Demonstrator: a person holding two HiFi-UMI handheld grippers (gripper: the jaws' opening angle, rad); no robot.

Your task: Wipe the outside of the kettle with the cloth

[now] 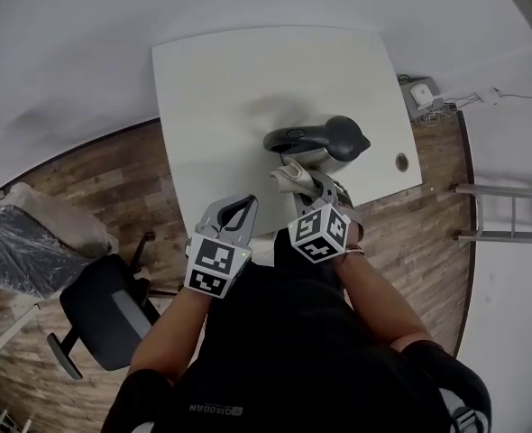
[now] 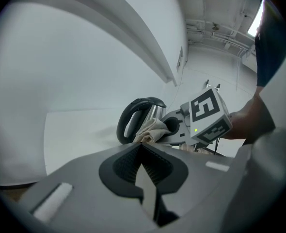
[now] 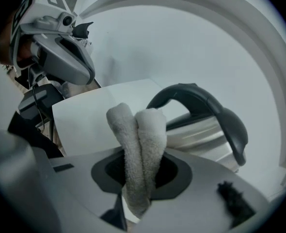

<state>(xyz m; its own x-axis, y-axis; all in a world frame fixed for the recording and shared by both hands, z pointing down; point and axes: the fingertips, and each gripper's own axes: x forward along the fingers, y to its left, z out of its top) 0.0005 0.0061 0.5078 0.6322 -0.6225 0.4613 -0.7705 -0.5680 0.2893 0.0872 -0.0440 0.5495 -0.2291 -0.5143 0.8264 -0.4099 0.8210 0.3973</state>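
**Left gripper** (image 1: pixel 238 208). The jaws are closed on each other, with nothing between them; its own view (image 2: pixel 142 153) shows the two dark pads meeting at a point. It hangs over the near edge of the table (image 1: pixel 221 88), apart from the kettle. Its marker cube (image 1: pixel 217 265) faces the head camera.

**Right gripper** (image 1: pixel 311 186). The jaws are clamped on the cloth (image 1: pixel 292 175). In the right gripper view (image 3: pixel 142 165) the pale terry cloth (image 3: pixel 138 140) stands up from between the pads as a doubled fold. Its marker cube (image 1: pixel 320 231) sits just behind the jaws. From the left gripper view this gripper lies to the right and reaches in towards the kettle.

**Cloth and kettle.** The fold of cloth (image 2: pixel 151 129) lies against the near side of the kettle (image 1: pixel 325 138), low on its steel wall. Whether the two actually touch cannot be told. The kettle (image 3: pixel 201 125) has a brushed steel body, a dark lid and a dark looped handle (image 2: pixel 128 120). It stands on the white table towards the near right corner, beside a round cable hole (image 1: pixel 401 161).

**Surroundings.** The table stands on a wooden floor (image 1: pixel 95 188). A black office chair (image 1: pixel 104 309) is at the person's left, and a plastic-wrapped bundle (image 1: pixel 32 251) lies beyond it. A metal rack (image 1: pixel 509 215) stands at the right.
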